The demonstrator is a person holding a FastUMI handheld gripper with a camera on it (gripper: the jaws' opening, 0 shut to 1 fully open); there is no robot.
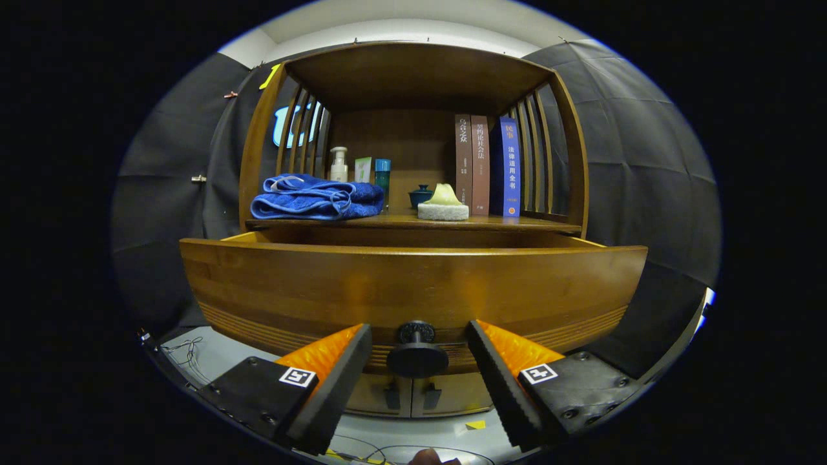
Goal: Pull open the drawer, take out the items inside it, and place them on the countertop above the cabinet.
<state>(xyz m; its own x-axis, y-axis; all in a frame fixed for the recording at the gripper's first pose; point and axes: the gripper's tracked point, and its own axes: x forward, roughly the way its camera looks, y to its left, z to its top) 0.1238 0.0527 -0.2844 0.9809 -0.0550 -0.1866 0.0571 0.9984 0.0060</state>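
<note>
The wooden drawer (413, 284) stands pulled out from the cabinet, its wide front panel facing me. Its inside is hidden behind the front panel. A dark round knob (417, 352) sticks out from the panel's lower middle. My gripper (418, 361) is open, with the knob sitting between its two fingers and clear gaps on both sides. Above the drawer lies the countertop (504, 223). On it rest a folded blue towel (316, 197) and a pale sponge-like block with a yellowish piece on top (443, 205).
On the countertop's back stand a white pump bottle (338, 165), a blue-capped container (382, 173), a small dark teapot (420, 195) and three upright books (488, 165). Slatted wooden sides and a top shelf enclose it. Lower cabinet doors (413, 394) show beneath the drawer.
</note>
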